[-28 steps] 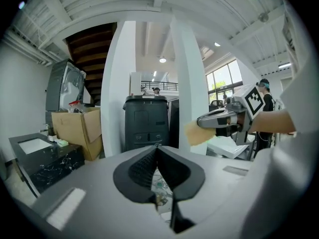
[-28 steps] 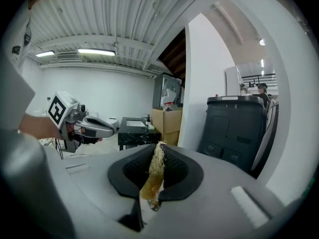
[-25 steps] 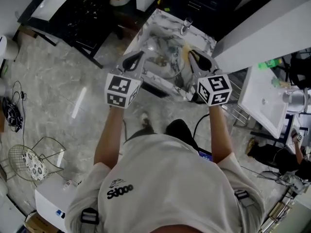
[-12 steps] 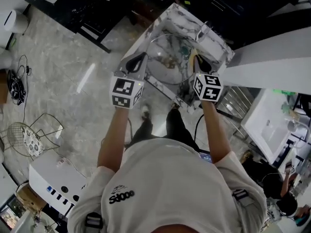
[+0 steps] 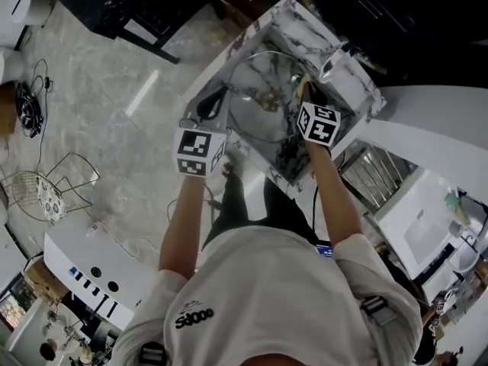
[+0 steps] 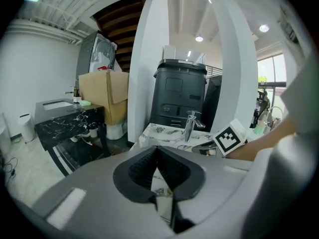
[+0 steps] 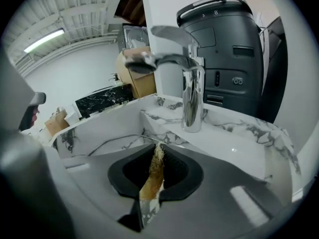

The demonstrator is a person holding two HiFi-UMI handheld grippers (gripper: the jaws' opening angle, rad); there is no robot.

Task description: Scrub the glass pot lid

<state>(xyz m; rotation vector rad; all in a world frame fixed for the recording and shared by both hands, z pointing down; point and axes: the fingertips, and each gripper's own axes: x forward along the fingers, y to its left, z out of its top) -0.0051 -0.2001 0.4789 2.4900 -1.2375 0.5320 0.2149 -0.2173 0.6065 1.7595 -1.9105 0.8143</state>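
Observation:
The glass pot lid [image 5: 255, 120] lies in the marble sink [image 5: 345, 82], a clear disc with a thin metal rim [image 7: 119, 139]. My left gripper [image 5: 216, 97] is at the lid's left edge with its jaws closed; in the left gripper view the left gripper [image 6: 157, 149] shows its pads meeting at the tip. My right gripper [image 5: 306, 90] is over the lid's right side, near the faucet [image 5: 332, 65]. It is shut on a brown-yellow scrubber [image 7: 153, 176] that sticks out past the right gripper [image 7: 158, 147].
A chrome faucet [image 7: 192, 91] stands on the sink's back ledge, close ahead of the right gripper. A tall dark bin [image 6: 179, 93] and a cardboard box [image 6: 102, 93] are behind the sink. A black marble side table [image 5: 130, 6] is to the left.
The head view has swung, so the sink now sits higher and further right. My right gripper has moved deeper over the lid toward the faucet. The left gripper stays at the lid's left edge.

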